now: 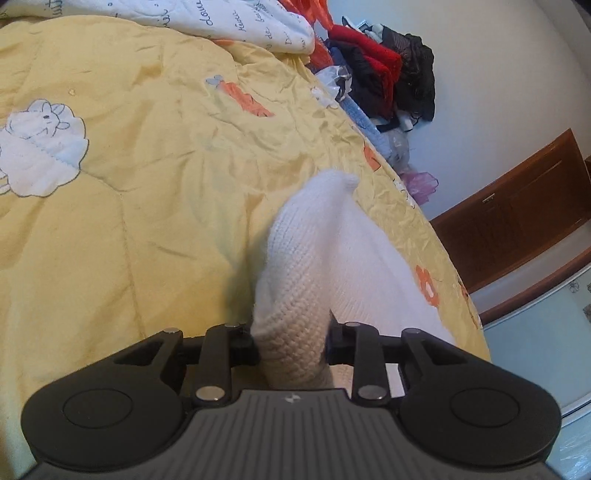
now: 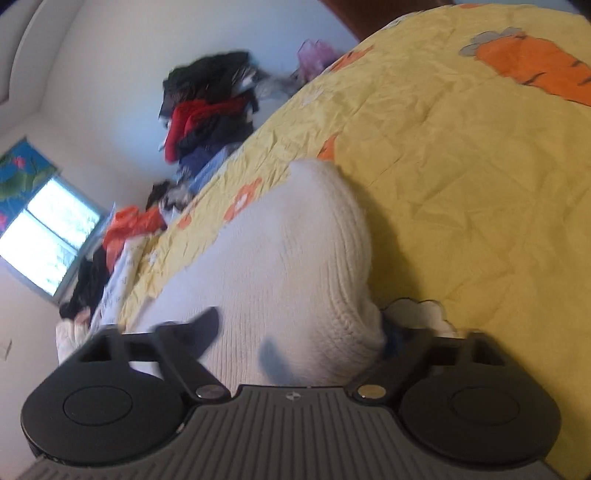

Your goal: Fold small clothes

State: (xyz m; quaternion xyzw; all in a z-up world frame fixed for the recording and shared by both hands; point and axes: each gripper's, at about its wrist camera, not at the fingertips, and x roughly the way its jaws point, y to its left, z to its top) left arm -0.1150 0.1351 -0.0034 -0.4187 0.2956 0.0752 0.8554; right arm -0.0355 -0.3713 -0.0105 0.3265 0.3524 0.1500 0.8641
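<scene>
The bed (image 1: 129, 206) filled most of both views, covered by a wrinkled yellow quilt (image 2: 461, 192) printed with orange carrots and flowers and a white rabbit patch (image 1: 40, 147). At its far end lay a white quilted blanket with grey script (image 1: 236, 18). Along the bed's edge, against the pale wall, sat a heap of clothes (image 1: 384, 70) in black, red and dark blue, with an orange plastic bag (image 2: 129, 225) near it. A brown wooden cabinet (image 1: 524, 206) stood beyond the bed in the left wrist view, and a bright window (image 2: 51, 240) showed in the right wrist view.

The white knitted garment (image 1: 314, 266) lay on the quilt near the bed's edge, raised at both gripped ends. The left gripper (image 1: 291, 343) had its fingers clamped on a bunched ribbed fold of the knit, which rose up and away from it to a small peak. The right gripper (image 2: 295, 339) was pressed into the other part of the same garment; the cloth bulged over and between its fingers (image 2: 203, 328), which looked closed on the fabric, though blur and the covering knit hid the tips.
</scene>
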